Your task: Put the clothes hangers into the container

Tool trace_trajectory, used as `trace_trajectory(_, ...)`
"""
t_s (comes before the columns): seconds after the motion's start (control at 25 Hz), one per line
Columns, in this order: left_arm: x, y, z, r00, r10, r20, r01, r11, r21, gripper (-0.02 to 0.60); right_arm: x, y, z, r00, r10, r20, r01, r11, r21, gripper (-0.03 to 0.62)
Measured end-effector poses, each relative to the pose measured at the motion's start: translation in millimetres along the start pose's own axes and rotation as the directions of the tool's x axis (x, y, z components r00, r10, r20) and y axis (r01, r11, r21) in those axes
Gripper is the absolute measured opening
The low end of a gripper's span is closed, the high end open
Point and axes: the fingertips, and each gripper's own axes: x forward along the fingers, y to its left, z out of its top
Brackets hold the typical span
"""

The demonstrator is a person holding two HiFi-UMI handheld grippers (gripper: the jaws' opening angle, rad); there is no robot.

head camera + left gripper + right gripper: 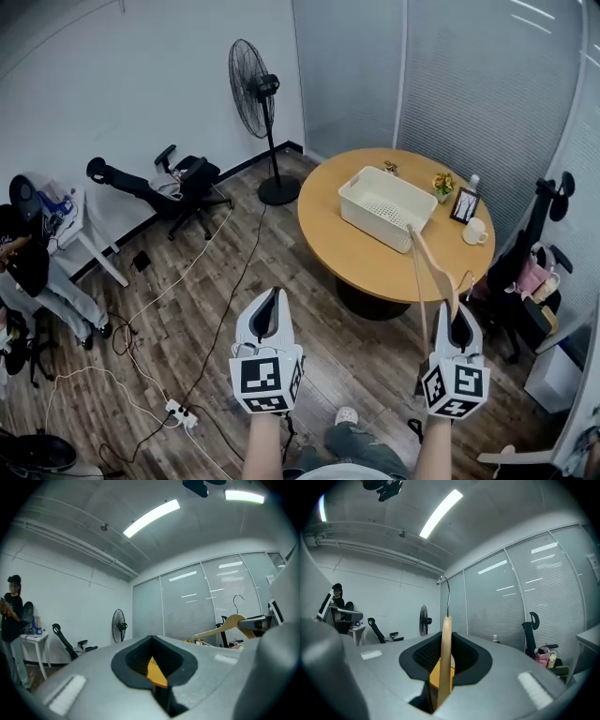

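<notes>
A white perforated container (386,208) stands on the round wooden table (375,267). My right gripper (459,314) is shut on a wooden clothes hanger (433,264), which sticks up from its jaws toward the table's near edge, short of the container. In the right gripper view the hanger (446,653) stands edge-on between the jaws of the right gripper (446,637), its metal hook above. My left gripper (271,302) hovers over the floor to the left, shut and empty. From the left gripper view, the left gripper (152,641) holds nothing and the hanger (220,627) shows at the right.
On the table's far side are a mug (475,231), a picture frame (464,204) and small flowers (442,183). A standing fan (258,103) and an office chair (183,183) are at the back left. Cables and a power strip (178,412) lie on the floor. A person (28,253) sits at the left.
</notes>
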Motion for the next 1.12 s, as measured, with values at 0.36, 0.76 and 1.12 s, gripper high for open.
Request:
trace_trajectory(0.36, 86.9, -16.8, 3.4, 1.000, 0.027, 0.000, -0.027, 1.000, -0.002, 0.000, 87.2, -34.4, 8.1, 0.999, 0.042, 0.008, -0.042, 0.999, -0.002, 0.083)
trace_trajectory(0.76, 149.8, -18.3, -8.3, 0.999, 0.029, -0.033, -0.029, 1.000, -0.010, 0.000, 143.7, -55.6, -6.0, 0.999, 0.035, -0.027, -0.034, 0.999, 0.018, 0.083)
trace_trajectory(1.12, 228.0, -15.6, -26.5, 0.999, -0.015, -0.049, 0.014, 0.999, -0.032, 0.000, 209.8, -62.2, -15.5, 0.999, 0.009, -0.041, -0.009, 1.000, 0.012, 0.083)
